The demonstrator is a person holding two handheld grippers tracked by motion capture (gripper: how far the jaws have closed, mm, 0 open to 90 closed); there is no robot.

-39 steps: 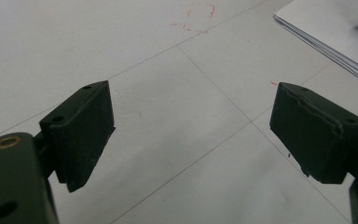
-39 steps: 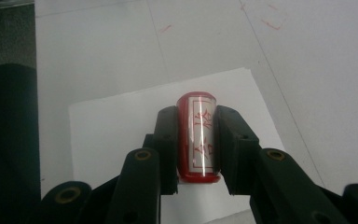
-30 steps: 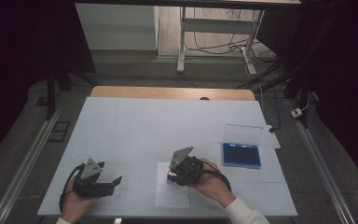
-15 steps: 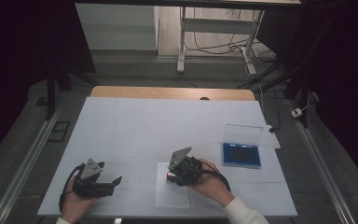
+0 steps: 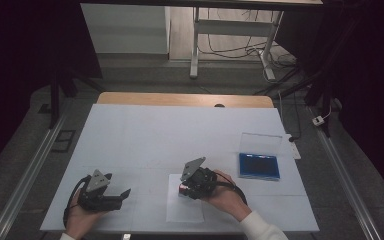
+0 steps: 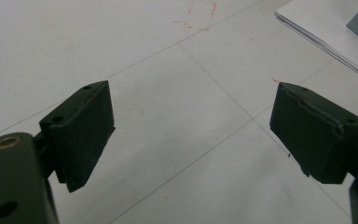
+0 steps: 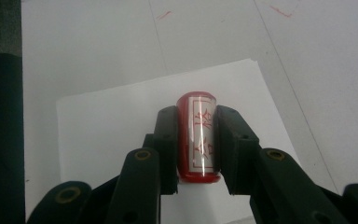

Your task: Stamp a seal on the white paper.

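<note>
A small red cylindrical stamp with a clear label of red characters point(image 7: 196, 137) is clamped between the jaws of the right gripper point(image 5: 192, 184), held over a white sheet of paper point(image 5: 185, 207) on the white table point(image 5: 180, 135). Picking up looks done — pressing onto the paper seems next. The left gripper point(image 6: 191, 130) rests nearby, jaws spread and empty. A blue ink pad with a clear lid point(image 5: 259, 165) sits well apart — to the right.
</note>
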